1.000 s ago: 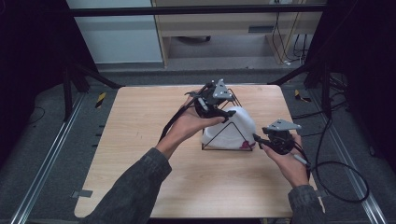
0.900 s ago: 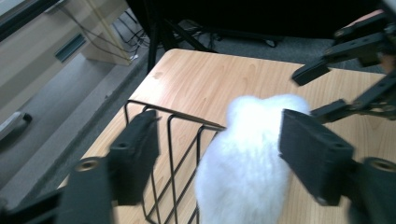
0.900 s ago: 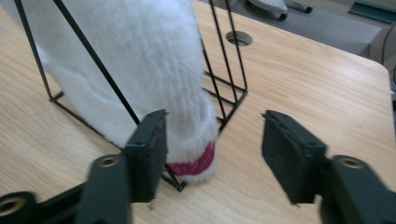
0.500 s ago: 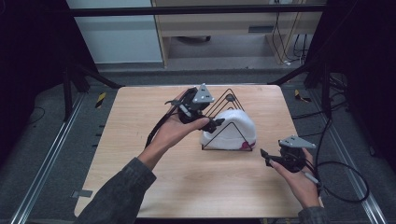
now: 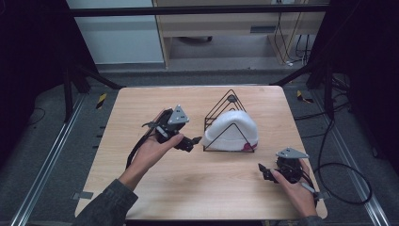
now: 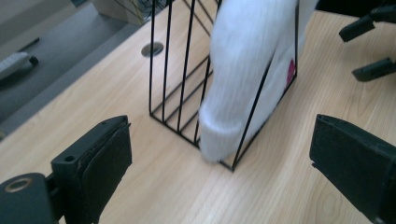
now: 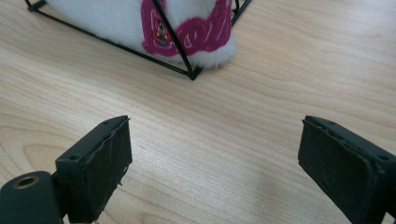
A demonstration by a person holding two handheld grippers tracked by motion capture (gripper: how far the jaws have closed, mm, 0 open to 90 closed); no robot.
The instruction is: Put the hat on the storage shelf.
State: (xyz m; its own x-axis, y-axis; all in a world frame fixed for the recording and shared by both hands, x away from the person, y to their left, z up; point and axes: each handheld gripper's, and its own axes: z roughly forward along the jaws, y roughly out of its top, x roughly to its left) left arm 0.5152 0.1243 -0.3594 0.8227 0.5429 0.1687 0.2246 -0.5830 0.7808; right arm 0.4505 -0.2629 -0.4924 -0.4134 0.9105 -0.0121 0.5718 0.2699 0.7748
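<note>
Standing at frame centre on the table, the wire rack holds a white cap. Left gripper, jaws apart, empty, sits just left of it; right gripper, jaws apart, empty, lower right.

The left hand reaches in from the lower left on an outstretched forearm in a grey sleeve, holding the left gripper above the surface with its fingers spread wide apart, nothing between them. The right hand sits low at the near right edge, holding the right gripper; its fingers are likewise spread wide and empty, angled toward the left.
</note>
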